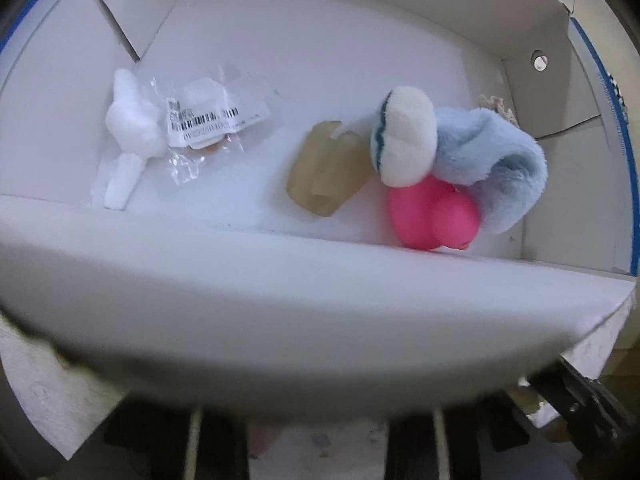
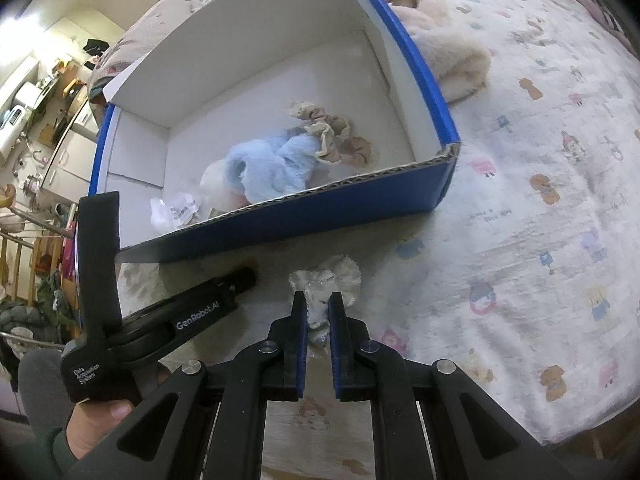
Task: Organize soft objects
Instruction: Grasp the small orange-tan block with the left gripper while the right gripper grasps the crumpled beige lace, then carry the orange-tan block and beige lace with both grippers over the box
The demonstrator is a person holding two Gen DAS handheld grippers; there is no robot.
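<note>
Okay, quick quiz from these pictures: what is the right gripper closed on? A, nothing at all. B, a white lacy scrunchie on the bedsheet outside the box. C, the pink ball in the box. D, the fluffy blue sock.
B: the right gripper pinches the white lacy scrunchie on the bedsheet, in front of the blue box.

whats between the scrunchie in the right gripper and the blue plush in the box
In the right wrist view, the box's near blue wall stands between the white scrunchie clamped by the right gripper and the blue plush.
</note>
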